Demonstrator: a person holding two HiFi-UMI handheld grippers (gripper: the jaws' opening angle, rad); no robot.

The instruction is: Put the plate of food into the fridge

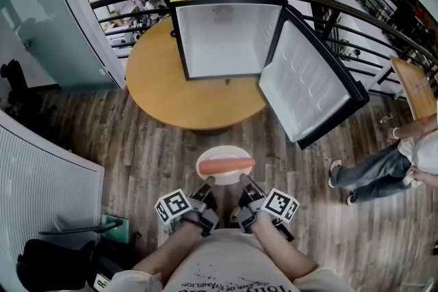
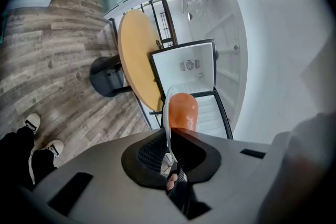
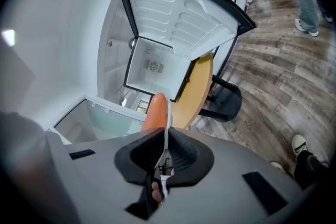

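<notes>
The plate (image 1: 223, 152) of orange food (image 1: 226, 165) is held at the lower centre of the head view. The left gripper (image 1: 208, 182) and right gripper (image 1: 243, 180) each have their jaws pinching its near rim. The fridge (image 1: 229, 37) on the tabletop (image 1: 161, 89), upper centre, stands open. Carrying the plate in and setting it down is left.

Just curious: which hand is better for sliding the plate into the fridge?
Probably the left gripper: both clamp the plate, but the open door juts out on the right gripper's side.
</notes>
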